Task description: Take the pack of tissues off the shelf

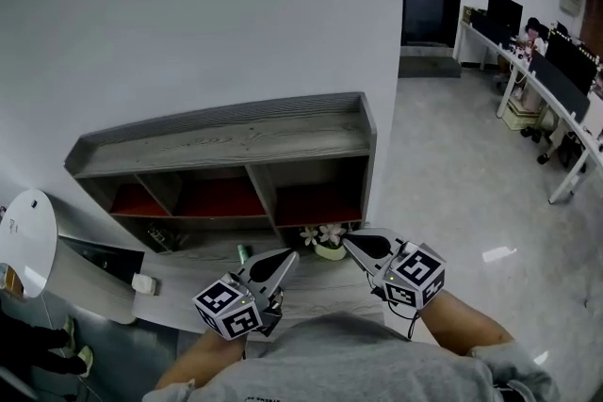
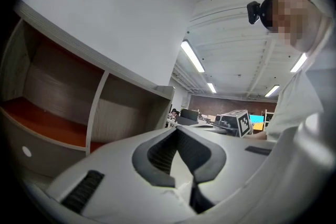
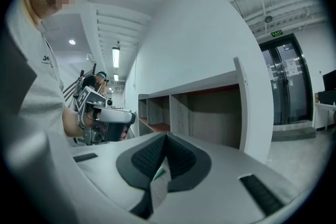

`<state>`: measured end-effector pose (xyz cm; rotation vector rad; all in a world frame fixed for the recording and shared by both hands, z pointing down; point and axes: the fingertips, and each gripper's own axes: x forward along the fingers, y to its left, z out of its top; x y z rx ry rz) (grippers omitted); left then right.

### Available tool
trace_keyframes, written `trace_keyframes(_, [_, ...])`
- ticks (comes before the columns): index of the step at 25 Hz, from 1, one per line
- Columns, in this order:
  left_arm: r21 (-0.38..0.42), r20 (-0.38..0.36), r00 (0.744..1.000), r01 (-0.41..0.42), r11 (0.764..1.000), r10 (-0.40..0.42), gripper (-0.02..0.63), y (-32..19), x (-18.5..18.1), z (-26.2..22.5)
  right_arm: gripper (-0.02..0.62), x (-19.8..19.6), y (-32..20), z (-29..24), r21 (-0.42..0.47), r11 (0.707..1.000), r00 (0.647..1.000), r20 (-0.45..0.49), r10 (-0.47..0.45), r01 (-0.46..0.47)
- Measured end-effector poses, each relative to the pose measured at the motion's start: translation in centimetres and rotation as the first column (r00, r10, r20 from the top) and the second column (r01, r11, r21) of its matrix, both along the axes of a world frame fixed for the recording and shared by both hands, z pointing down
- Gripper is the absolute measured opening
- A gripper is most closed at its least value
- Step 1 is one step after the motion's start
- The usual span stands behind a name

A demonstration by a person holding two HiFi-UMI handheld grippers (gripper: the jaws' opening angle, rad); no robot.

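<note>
Your left gripper [image 1: 288, 257] and right gripper [image 1: 348, 242]: jaws together, both empty. A small green pack [image 1: 243, 251], probably the tissues, lies on the shelf's [image 1: 226, 138] lower ledge, nine o'clock of your left tips, untouched.

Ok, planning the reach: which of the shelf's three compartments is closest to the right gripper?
The right-end compartment, just behind the flowers: the right gripper sits right below it. The middle compartment and left compartment lie further left.

Bright ceiling strip lights [image 2: 191, 56], dark fisheye edges
</note>
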<state>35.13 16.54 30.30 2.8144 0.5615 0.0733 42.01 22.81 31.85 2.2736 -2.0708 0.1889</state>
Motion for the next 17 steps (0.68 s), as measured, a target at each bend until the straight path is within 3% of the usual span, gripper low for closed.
trace_keyframes(17, [-0.027,-0.01,0.999,0.042,0.999,-0.043,0.012,-1.3,-1.0,0.4,0.008,-0.8,-1.2,0.2,-0.027,0.999,0.998,-0.038,-0.047,0.046])
